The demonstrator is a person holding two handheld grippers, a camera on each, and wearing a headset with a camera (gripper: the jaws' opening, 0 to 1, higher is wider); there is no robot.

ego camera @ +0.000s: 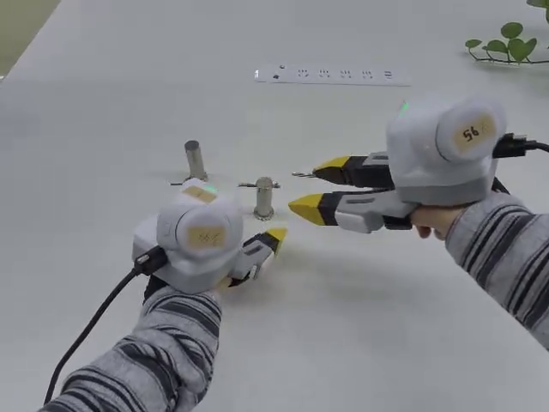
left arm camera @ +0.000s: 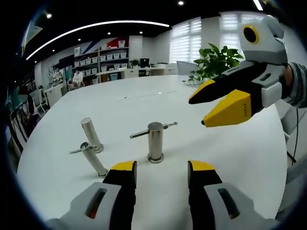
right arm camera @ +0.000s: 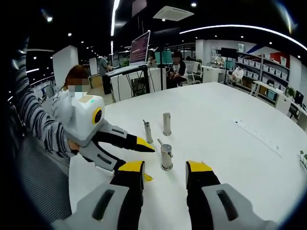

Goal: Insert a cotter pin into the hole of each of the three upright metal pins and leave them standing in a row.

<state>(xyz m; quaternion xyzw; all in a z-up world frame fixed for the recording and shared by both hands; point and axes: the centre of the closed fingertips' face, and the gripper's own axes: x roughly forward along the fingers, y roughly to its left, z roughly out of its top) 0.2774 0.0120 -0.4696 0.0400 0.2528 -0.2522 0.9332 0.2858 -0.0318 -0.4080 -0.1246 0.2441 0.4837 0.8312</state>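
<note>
Head view: I see the white bench (ego camera: 360, 326) lying broad and bare on every side of the work. Its left edge crosses the top-left corner. A power strip (ego camera: 333, 75) lies well behind the pins, and a plant (ego camera: 506, 43) sits at the far right.

The front metal pin (ego camera: 264, 199) stands upright with a cotter pin (ego camera: 257, 184) through its head, between the two tools. The far metal pin (ego camera: 195, 159) stands upright behind it, well apart from both tools.

The left tool (ego camera: 257, 257) is held low over the bench on a striped sleeve (ego camera: 171, 352) that comes up from below. It points right and forward, its jaws are released and empty, and its cable (ego camera: 94, 322) trails to the lower left. The right tool (ego camera: 316, 186) comes in level from the right, rolled so that one jaw lies above the other. It is also released and grasps nothing, and its tips are just right of the front metal pin, apart from it.

Left gripper view: the third metal pin (left arm camera: 91, 160) carries a second cotter pin (left arm camera: 76, 150) and stands just beside the left jaw. I cannot tell whether it is truly upright.
</note>
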